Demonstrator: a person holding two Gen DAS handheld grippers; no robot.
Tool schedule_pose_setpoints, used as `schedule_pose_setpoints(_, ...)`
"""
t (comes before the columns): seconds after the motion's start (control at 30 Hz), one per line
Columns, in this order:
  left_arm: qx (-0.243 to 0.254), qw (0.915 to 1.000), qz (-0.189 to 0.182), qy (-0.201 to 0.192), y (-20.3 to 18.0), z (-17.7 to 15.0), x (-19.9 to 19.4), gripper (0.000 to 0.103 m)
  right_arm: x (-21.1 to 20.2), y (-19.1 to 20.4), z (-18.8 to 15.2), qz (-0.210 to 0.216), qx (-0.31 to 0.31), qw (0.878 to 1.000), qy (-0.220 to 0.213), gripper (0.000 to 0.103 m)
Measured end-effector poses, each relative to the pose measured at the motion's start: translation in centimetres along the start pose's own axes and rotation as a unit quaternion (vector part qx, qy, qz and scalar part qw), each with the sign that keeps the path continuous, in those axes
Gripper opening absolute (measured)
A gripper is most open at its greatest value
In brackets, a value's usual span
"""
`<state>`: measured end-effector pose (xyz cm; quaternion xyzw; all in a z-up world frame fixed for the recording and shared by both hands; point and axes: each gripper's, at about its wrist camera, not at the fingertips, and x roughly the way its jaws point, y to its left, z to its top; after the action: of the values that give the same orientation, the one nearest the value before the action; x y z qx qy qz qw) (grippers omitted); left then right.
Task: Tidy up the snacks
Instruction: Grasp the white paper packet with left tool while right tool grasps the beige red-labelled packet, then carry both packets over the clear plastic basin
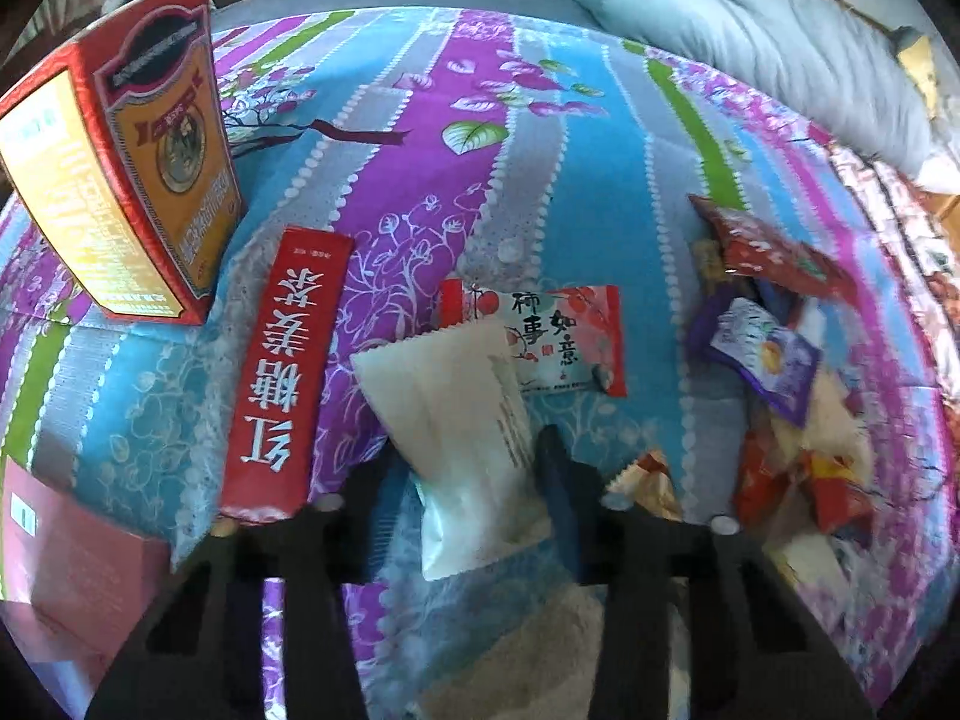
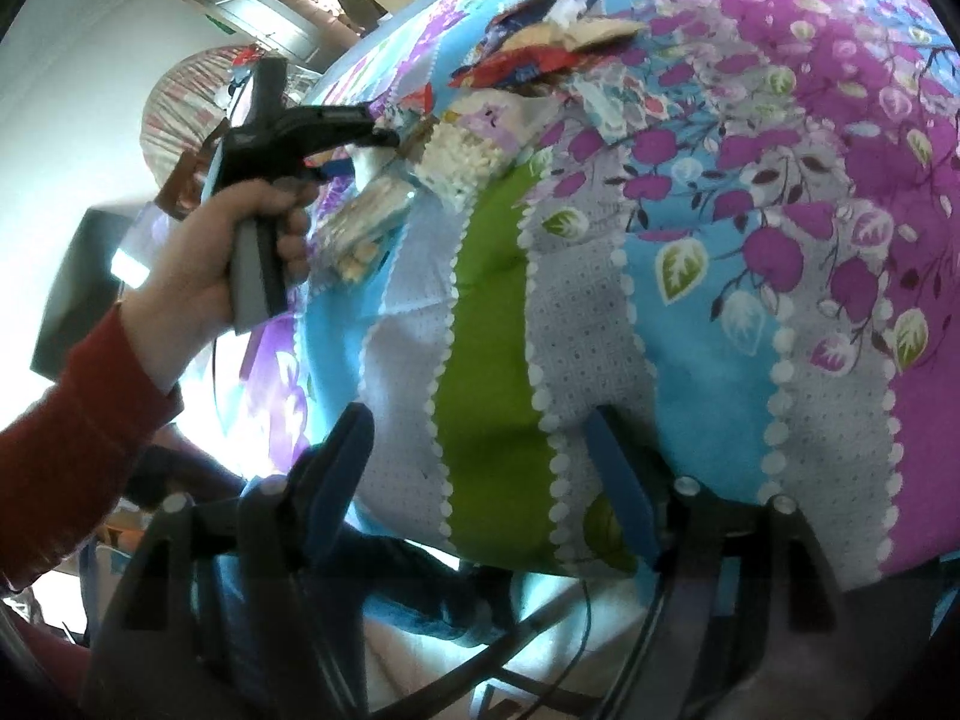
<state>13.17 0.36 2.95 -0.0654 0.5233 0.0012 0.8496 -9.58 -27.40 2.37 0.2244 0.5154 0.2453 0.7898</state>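
My left gripper (image 1: 474, 462) is shut on a plain white snack packet (image 1: 462, 420), which lies on the flowered bedspread (image 1: 420, 138) and partly covers a red and white persimmon packet (image 1: 558, 336). A long red box with white characters (image 1: 282, 378) lies just to its left. A loose pile of snack packets (image 1: 780, 372) sits to the right. In the right wrist view a hand in a red sleeve (image 2: 198, 264) holds the left gripper (image 2: 390, 135) at the edge of that snack pile (image 2: 540, 54). My right gripper (image 2: 486, 456) is open over bare bedspread with nothing between its fingers.
A tall red and yellow box (image 1: 120, 180) stands at the left, and a pink box (image 1: 72, 570) lies at the lower left. A blue-grey duvet (image 1: 750, 42) is bunched at the far right. The bed's edge (image 2: 336, 360) drops away on the left of the right wrist view.
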Motion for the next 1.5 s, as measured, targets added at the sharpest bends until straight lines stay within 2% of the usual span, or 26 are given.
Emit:
schedule_pose_setpoints(0.1, 0.015, 0.9996, -0.008, -0.023, 0.0, -0.4, -2.2, 0.039, -0.6, 0.2, 1.1, -0.007, -0.015, 1.000, -0.017, 0.071)
schedule_pose_setpoints(0.2, 0.031, 0.9981, -0.023, -0.047, -0.5, -1.3, -4.8, 0.039, -1.4, -0.1, 4.0, -0.025, -0.026, 0.998, -0.044, 0.071)
schedule_pose_setpoints(0.4, 0.036, 0.9954, -0.058, -0.066, -1.4, -2.4, -7.9, 0.039, -0.2, -1.4, 14.1, -0.083, -0.064, 0.991, -0.088, 0.072)
schedule_pose_setpoints(0.53, 0.033, 0.9946, -0.071, -0.068, -1.6, -2.4, -8.9, 0.039, 3.9, -2.8, 19.2, -0.119, -0.085, 0.988, -0.050, 0.072)
schedule_pose_setpoints(0.67, 0.037, 0.9940, -0.073, -0.073, -1.8, -2.3, -9.3, 0.039, 7.4, -3.7, 21.6, -0.132, -0.098, 0.986, 0.000, 0.071)
schedule_pose_setpoints(0.83, 0.039, 0.9937, -0.078, -0.069, -2.2, -2.4, -9.1, 0.039, 8.7, -3.4, 21.6, -0.156, -0.124, 0.980, 0.009, 0.069)
schedule_pose_setpoints(0.9, 0.040, 0.9936, -0.081, -0.068, -2.3, -2.4, -9.0, 0.039, 8.3, -3.6, 21.3, -0.156, -0.119, 0.981, 0.004, 0.053)
schedule_pose_setpoints(1.1, 0.040, 0.9922, -0.090, -0.077, -2.3, -2.4, -10.0, 0.039, 5.3, -3.8, 20.3, -0.157, -0.104, 0.982, -0.033, 0.049)
schedule_pose_setpoints(1.33, 0.047, 0.9897, -0.097, -0.095, -2.2, -2.5, -12.3, 0.039, 0.2, -2.2, 19.1, -0.128, -0.087, 0.984, -0.094, 0.049)
schedule_pose_setpoints(1.5, 0.043, 0.9882, -0.100, -0.107, -1.5, -2.8, -14.2, 0.039, -2.2, -1.9, 17.0, -0.106, -0.060, 0.987, -0.109, 0.048)
